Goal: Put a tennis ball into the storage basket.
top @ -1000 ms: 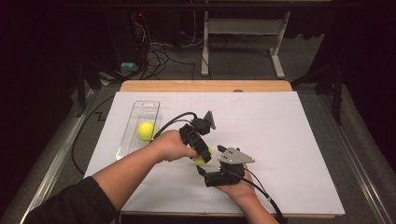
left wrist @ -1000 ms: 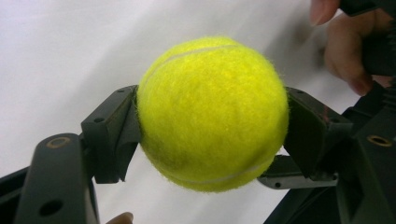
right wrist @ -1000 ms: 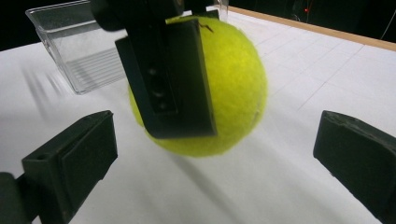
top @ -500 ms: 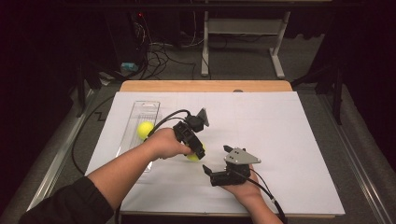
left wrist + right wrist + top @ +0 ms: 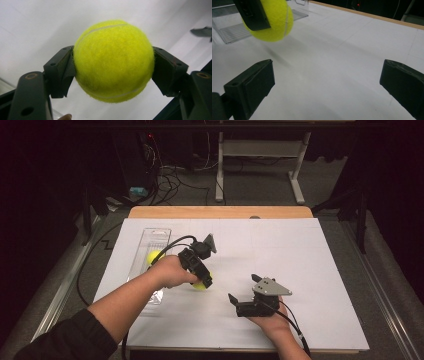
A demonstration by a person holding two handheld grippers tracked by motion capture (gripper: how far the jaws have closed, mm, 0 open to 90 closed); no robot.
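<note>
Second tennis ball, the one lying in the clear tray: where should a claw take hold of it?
Come at the tennis ball from above, pads across its widest middle. It is round, and the long walls of the clear tray flank it, so line the pads along the tray.

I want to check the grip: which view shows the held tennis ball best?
The left gripper view: the tennis ball sits large between both pads, seam visible. The right gripper view shows it partly behind one jaw. The high view shows a sliver under the left gripper.
</note>
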